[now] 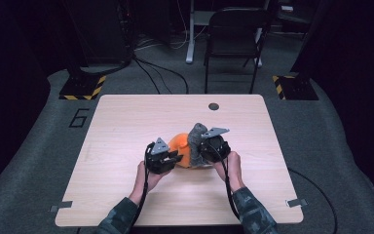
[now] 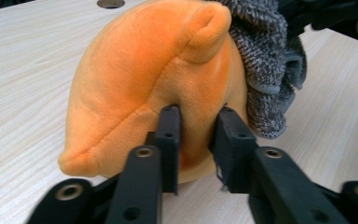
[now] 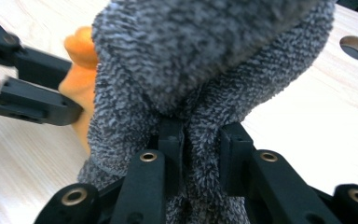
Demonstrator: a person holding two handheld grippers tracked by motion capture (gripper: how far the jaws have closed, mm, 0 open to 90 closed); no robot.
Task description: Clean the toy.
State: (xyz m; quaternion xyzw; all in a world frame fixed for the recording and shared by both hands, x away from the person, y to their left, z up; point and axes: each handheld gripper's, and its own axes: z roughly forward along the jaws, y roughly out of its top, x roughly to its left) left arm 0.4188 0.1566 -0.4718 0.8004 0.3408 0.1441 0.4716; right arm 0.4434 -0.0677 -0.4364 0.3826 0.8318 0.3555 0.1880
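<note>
The left gripper [image 2: 196,123] pinches a fold of the orange plush toy [image 2: 144,84]. The right gripper [image 3: 200,135] squeezes the grey fuzzy sock [image 3: 205,60] tight. Bare table [image 1: 126,122] lies all around, its edges well apart from both.

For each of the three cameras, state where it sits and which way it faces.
High view: above the table's near side, looking forward and down; forearms, hands, both tools.
Left gripper view: on the left tool, facing the orange plush; its black jaws pinch a fold.
Right gripper view: on the right tool, facing the grey cloth it grips.
Shared: plush and cloth.
</note>
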